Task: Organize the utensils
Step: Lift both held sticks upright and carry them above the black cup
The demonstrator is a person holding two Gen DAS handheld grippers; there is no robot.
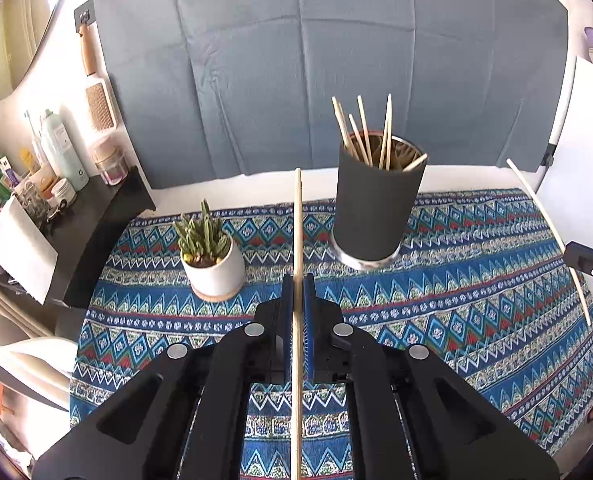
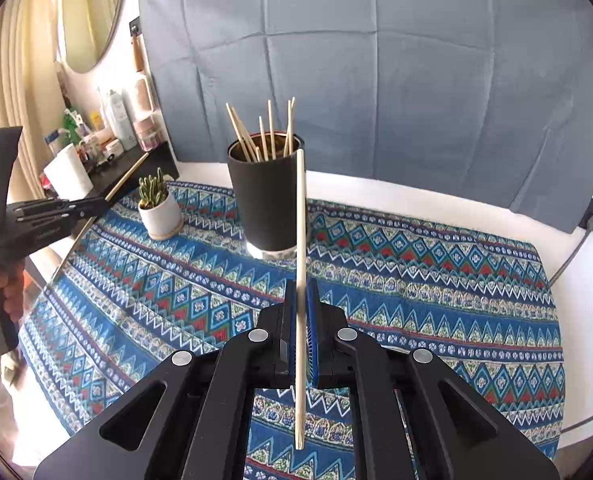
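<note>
**Two chopsticks held above the cloth**

The left gripper [image 1: 297, 286] is clamped on a wooden chopstick [image 1: 298, 240], which runs lengthwise between its blue pads and sticks out well past the tips. The right gripper [image 2: 301, 290] pinches a second chopstick [image 2: 301, 220] the same way, tilted slightly. Both hang above the patterned blue cloth [image 1: 456, 300]. Ahead stands a tall black holder [image 1: 372, 208] on the cloth, with several chopsticks upright or leaning inside. A small succulent in a white pot [image 1: 212, 264] sits near it, apart. A grey backdrop [image 1: 316, 60] rises behind.
</note>
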